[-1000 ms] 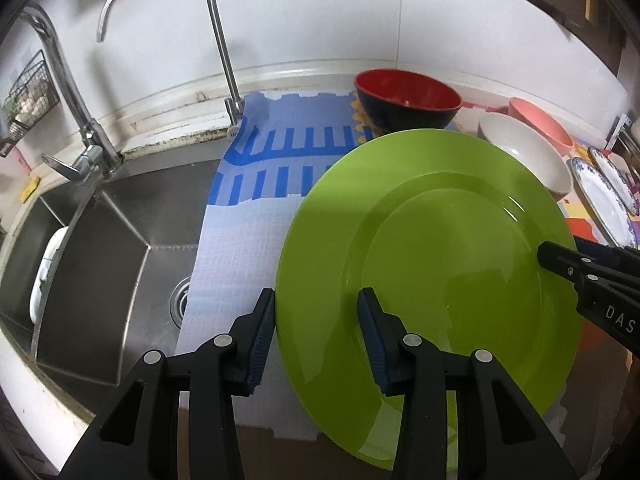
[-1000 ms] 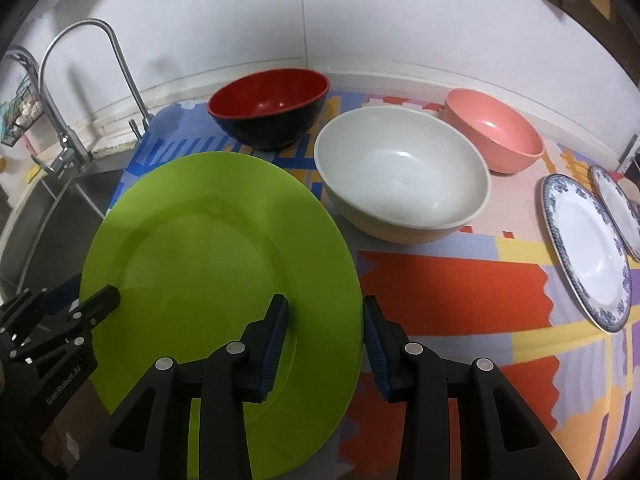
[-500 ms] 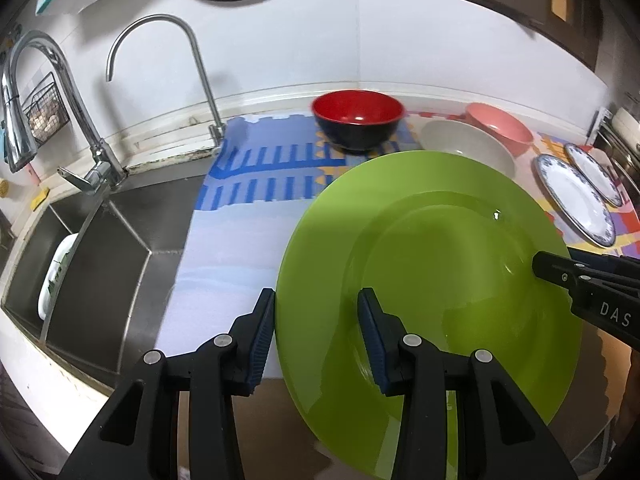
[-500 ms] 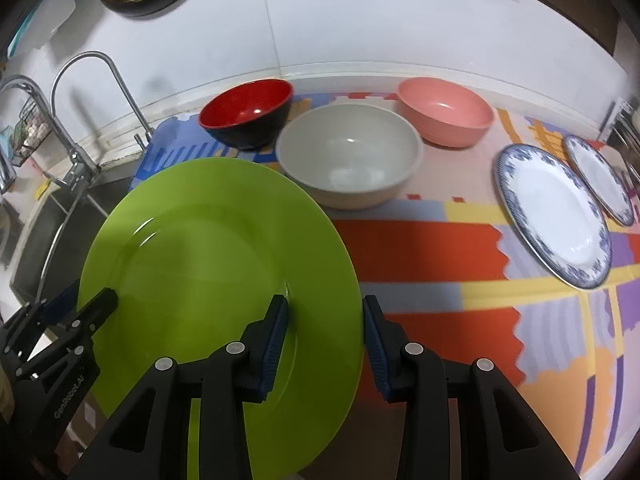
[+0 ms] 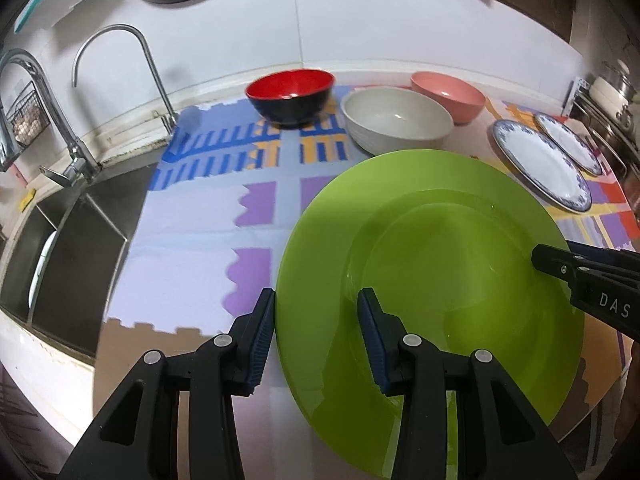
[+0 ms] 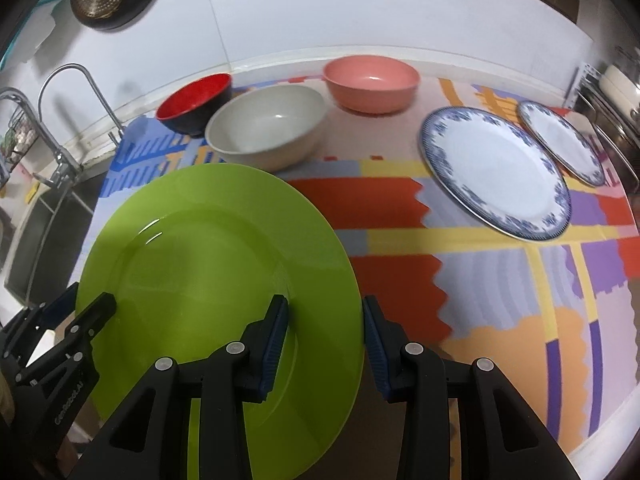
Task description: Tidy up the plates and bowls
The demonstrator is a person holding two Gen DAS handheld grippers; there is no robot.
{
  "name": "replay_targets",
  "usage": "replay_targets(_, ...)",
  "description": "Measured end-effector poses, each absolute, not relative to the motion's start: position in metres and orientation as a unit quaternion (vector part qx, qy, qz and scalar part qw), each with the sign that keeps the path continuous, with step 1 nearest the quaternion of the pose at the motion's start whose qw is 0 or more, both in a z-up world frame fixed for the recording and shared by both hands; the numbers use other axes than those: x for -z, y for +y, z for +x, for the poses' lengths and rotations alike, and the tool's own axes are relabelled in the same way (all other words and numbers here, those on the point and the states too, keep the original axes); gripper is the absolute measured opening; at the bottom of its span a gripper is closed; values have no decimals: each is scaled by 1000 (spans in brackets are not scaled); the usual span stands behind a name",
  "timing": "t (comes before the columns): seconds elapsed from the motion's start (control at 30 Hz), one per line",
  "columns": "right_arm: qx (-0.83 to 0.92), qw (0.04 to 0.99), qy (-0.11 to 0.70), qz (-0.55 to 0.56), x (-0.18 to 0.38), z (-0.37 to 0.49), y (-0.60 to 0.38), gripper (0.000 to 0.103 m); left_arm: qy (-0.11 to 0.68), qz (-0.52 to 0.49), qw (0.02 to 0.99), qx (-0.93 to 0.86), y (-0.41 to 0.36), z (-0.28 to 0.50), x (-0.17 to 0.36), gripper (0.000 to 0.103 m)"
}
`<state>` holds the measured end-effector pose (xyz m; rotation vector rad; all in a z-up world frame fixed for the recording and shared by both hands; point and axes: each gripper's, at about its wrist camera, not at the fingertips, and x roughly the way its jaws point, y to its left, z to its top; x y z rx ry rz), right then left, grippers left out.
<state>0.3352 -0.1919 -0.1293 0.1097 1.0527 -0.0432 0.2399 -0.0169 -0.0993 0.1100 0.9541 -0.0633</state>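
I have the green plate (image 5: 432,292) between my two tools: my left gripper (image 5: 316,336) straddles its rim at the lower centre of the left wrist view, one pad outside the edge and one over the plate's face, and my right gripper (image 6: 325,344) does the same on the opposite rim at the lower centre of the right wrist view. Both sets of fingers stand partly apart around that rim; since the plate looks lifted off the patterned mat (image 6: 500,280), I judge they bear on it, though I cannot see pad contact on the underside. What my next move turns on is where the other plates lie: the large blue-rimmed plate (image 6: 496,168) sits in the upper right of the right wrist view, with a smaller blue-rimmed plate (image 6: 560,140) just beyond it. Both lie off my right gripper's side, so that hand is nearer and would lead. The white bowl (image 6: 266,132), red bowl (image 6: 196,104) and pink bowl (image 6: 372,80) line the top centre. The plate's near edge is cut off by the frame bottom, and the mat beneath it is hidden.
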Motion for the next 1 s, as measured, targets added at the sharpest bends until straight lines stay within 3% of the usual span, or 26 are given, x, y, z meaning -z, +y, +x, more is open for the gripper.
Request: replay_targets(1.0,25,838,544,44,166,323,-232,39,511,39,858,21,-46,234,137,41)
